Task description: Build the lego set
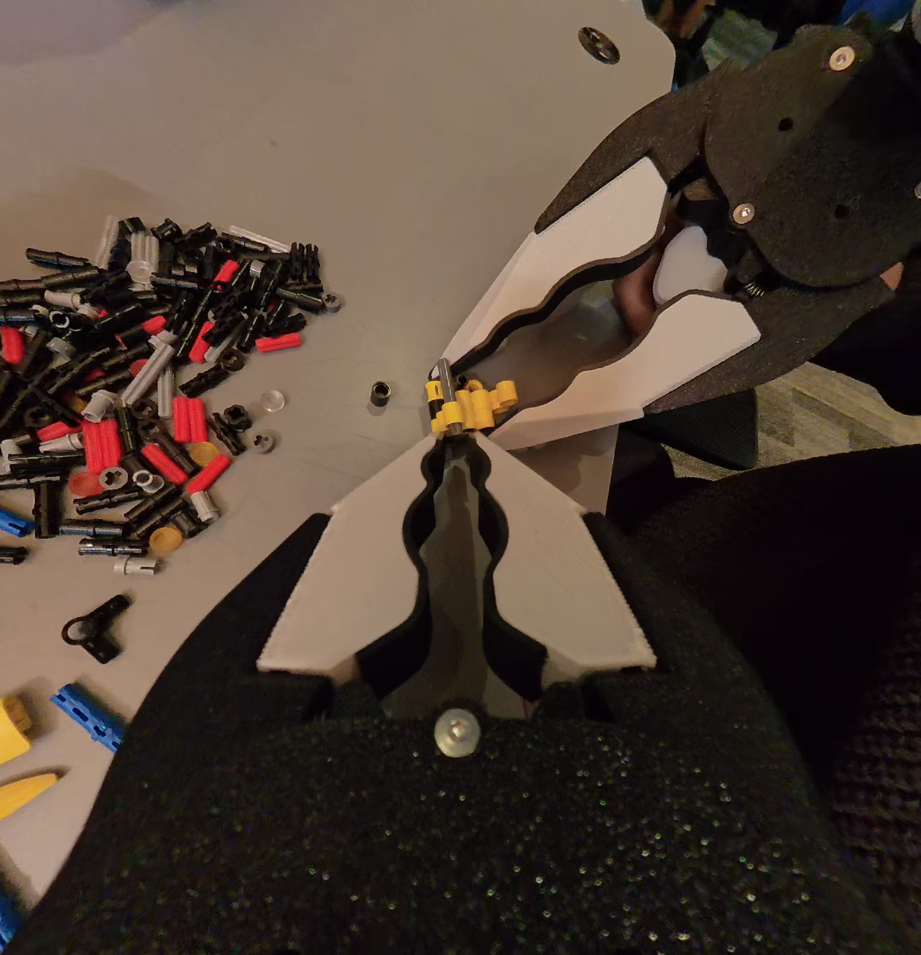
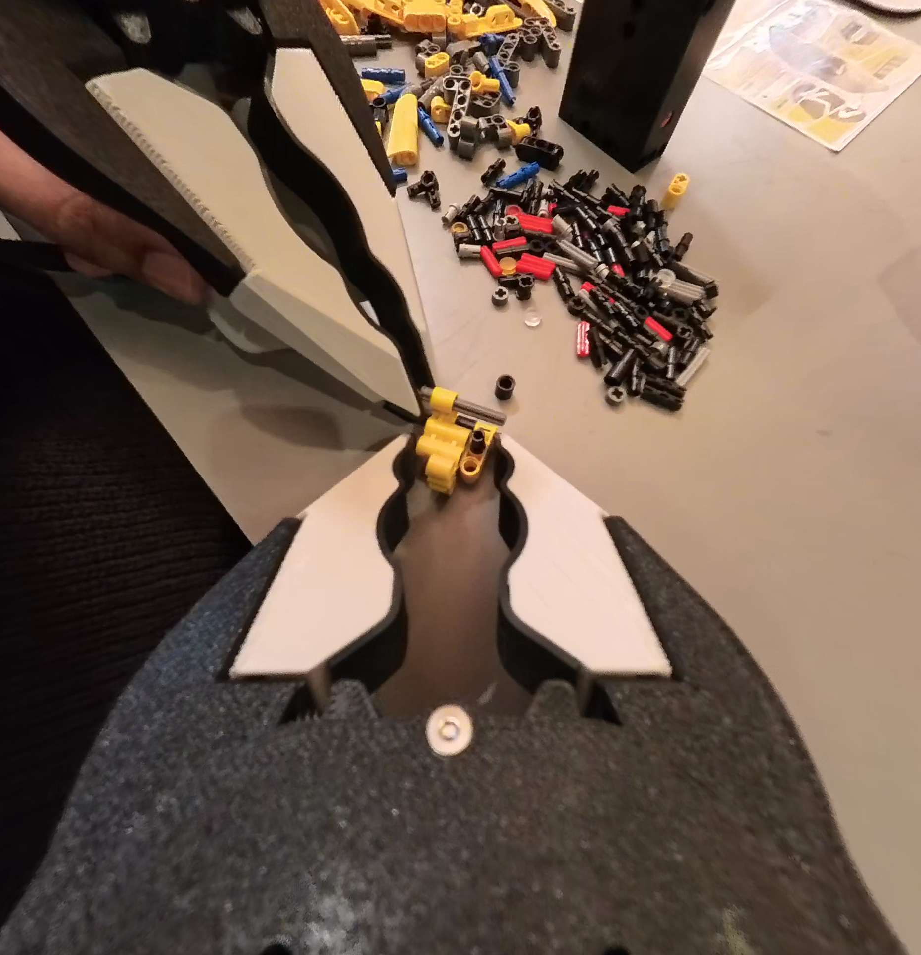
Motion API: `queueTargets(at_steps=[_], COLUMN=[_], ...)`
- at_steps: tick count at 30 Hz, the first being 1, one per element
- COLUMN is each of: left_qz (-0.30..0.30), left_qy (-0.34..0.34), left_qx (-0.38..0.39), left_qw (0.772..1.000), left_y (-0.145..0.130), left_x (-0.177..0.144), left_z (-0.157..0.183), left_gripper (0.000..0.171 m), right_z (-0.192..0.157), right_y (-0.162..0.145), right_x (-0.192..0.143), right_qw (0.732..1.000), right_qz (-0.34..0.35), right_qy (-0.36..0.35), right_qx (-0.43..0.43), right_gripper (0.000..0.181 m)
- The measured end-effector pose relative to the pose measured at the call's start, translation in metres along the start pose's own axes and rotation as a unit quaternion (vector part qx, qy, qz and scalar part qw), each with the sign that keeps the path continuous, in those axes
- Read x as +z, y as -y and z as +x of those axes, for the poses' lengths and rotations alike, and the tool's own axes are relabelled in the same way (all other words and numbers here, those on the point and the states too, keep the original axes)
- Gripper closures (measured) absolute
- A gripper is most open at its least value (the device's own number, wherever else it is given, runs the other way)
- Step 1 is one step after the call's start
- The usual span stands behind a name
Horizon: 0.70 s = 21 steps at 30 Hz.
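Observation:
A small yellow assembly of technic connectors (image 1: 474, 411) (image 2: 438, 455) is held above the grey table (image 1: 345, 181) near its edge. A grey axle (image 1: 446, 385) (image 2: 479, 411) runs through its end. My right gripper (image 2: 456, 444) is shut on the yellow assembly; in the left wrist view it (image 1: 474, 398) reaches in from the upper right. My left gripper (image 1: 453, 436) is shut on the near end of the axle; in the right wrist view it (image 2: 421, 408) comes in from the upper left. The two grippers' tips almost touch.
A small black bush (image 1: 380, 394) (image 2: 505, 386) lies just beyond the grippers. A pile of black, red and grey pins (image 1: 112, 387) (image 2: 603, 279) lies farther off. Yellow, blue and grey parts (image 2: 448, 77), a black box (image 2: 634, 77) and a printed sheet (image 2: 820, 67) are at the back. The grippers are tip to tip, or close to it.

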<state>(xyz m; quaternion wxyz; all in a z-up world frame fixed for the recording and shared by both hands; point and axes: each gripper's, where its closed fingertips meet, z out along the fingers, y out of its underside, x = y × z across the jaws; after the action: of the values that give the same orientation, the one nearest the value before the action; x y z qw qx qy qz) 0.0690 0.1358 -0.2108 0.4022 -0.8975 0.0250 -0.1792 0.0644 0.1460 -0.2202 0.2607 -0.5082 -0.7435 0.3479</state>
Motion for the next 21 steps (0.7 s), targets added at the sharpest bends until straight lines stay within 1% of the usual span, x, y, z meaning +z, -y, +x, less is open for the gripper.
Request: queueTargets(at_steps=[4, 8, 11, 16, 19, 21], left_qz=[0.004, 0.004, 0.007, 0.013, 0.007, 0.007], left_qy=[-0.007, -0.001, -0.001, -0.004, 0.001, 0.001], left_qx=[-0.012, -0.013, -0.021, -0.036, -0.039, -0.04], left_qw=[1.0, 1.0, 1.0, 0.999, 0.999, 0.999], left_y=[-0.0018, -0.0049, -0.005, -0.0031, -0.0054, -0.0064], left_x=[-0.0027, -0.0066, -0.0083, -0.0084, -0.0078, -0.0085], left_z=[0.0009, -0.0011, -0.0021, -0.0029, -0.0038, -0.0037], left_gripper=[0.16, 0.159, 0.16, 0.16, 0.16, 0.16], right_z=[-0.0002, 0.0002, 0.0009, 0.004, 0.0038, 0.007], right_y=[0.0005, 0.0009, 0.0017, 0.0047, 0.0066, 0.0072], right_x=[0.0, -0.0001, -0.0001, -0.002, -0.0029, -0.0042], right_qw=[1.0, 0.999, 0.998, 0.985, 0.972, 0.958], right_qz=[-0.001, -0.003, -0.006, -0.018, -0.03, -0.043], right_qy=[-0.006, -0.013, -0.027, -0.077, -0.104, -0.129], right_qx=[-0.013, -0.029, -0.056, -0.153, -0.21, -0.251], right_gripper=[0.153, 0.153, 0.153, 0.153, 0.153, 0.153])
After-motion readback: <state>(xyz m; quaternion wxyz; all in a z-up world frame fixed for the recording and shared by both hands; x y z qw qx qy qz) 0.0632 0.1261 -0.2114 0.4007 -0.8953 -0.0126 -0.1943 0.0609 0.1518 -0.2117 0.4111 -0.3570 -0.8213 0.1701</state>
